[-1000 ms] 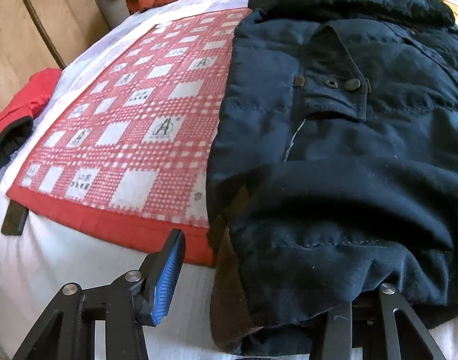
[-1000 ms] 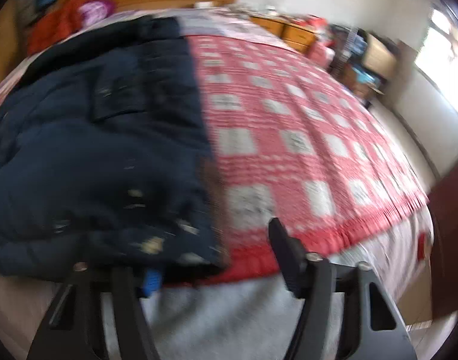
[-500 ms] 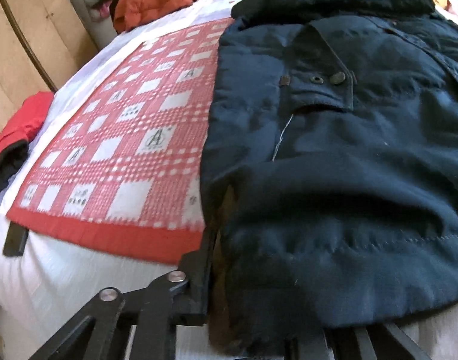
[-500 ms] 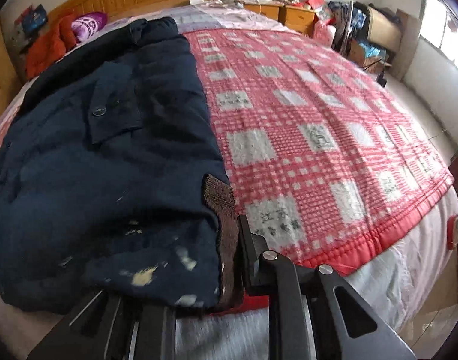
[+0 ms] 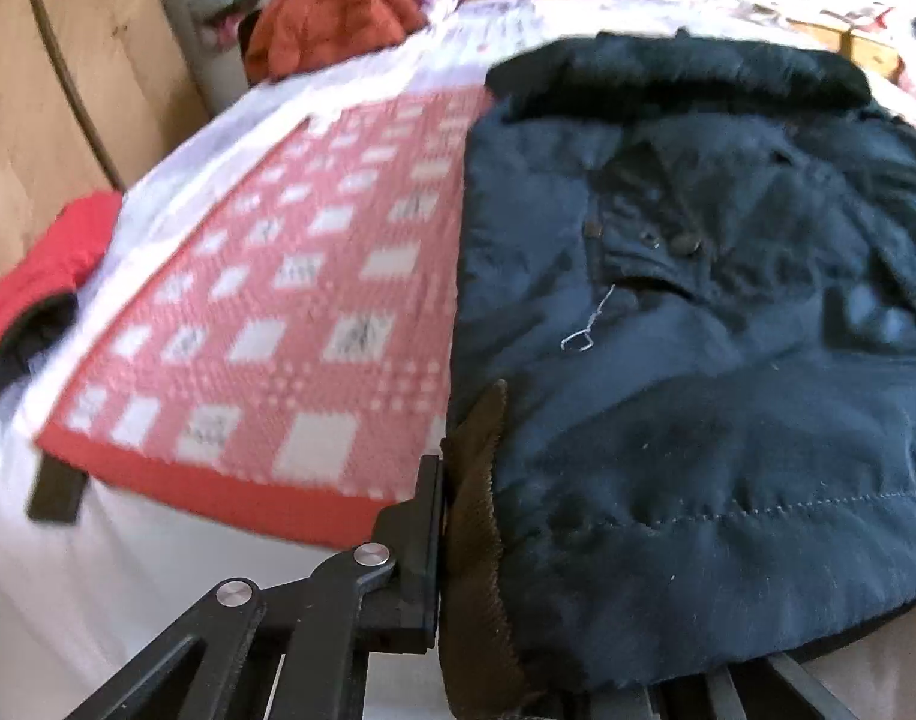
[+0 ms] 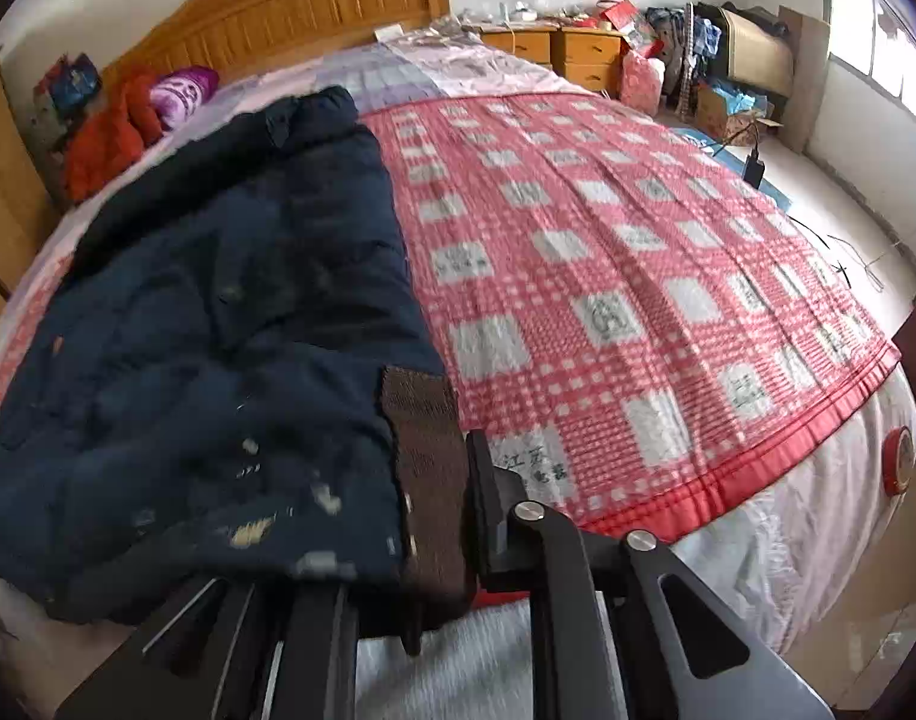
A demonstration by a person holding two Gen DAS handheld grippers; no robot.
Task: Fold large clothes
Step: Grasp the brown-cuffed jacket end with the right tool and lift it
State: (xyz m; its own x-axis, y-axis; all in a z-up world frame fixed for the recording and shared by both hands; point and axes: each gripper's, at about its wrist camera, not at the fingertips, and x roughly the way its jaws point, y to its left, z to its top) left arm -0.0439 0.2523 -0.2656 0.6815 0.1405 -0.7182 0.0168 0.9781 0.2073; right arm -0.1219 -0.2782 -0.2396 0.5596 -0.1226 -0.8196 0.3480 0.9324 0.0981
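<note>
A dark navy padded jacket point(image 5: 697, 360) lies flat on the bed point(image 6: 757, 546), over the red-and-white checked blanket point(image 6: 607, 300), with its collar toward the wooden headboard point(image 6: 290, 6) and its hem at the foot edge of the bed.

The left tool point(image 5: 458, 570) is clenched on the hem corner at the brown ribbed cuff point(image 5: 475, 480). The right tool point(image 6: 440, 516) is closing on the opposite hem corner, with the brown ribbed band point(image 6: 428, 468) pinched between its jaws.

The likely step is lifting the hem to fold it up toward the collar. The jacket looks thick and heavy, and each tool seems to hold only a narrow bite of ribbing, so a corner could slip out as the weight comes on. If one hand rises faster than the other, the fold would land crooked. The padding may also bunch instead of creasing, and the blanket could drag along underneath.
</note>
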